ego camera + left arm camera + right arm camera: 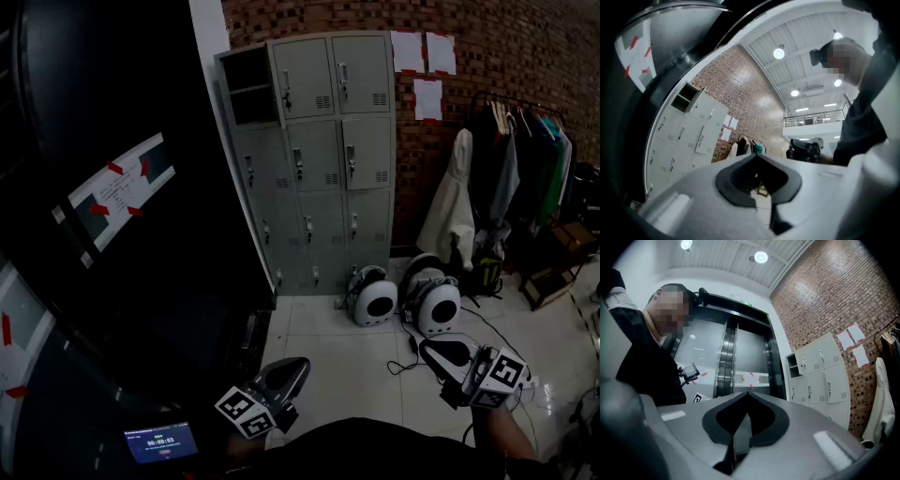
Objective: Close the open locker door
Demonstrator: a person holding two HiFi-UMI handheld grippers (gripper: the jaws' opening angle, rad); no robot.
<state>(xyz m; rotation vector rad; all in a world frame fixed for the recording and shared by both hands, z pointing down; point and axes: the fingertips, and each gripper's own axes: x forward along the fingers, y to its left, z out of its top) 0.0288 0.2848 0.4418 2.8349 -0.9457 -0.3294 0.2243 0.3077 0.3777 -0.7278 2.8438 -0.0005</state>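
Door (700, 97) atop lockers (319, 159) looked light, stiff: push its free edge. Left gripper (296, 366) and right gripper (428, 346) were closed, empty.

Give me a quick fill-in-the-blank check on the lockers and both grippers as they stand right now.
1. The open compartment is in the ___ row of the locker bank, at its left end.
2. The left gripper has its jaws ___, with no object between them.
3. The right gripper has its jaws together and holds ___.
4. The wall behind the lockers is made of ___.

Missing words: top; shut; nothing; brick.
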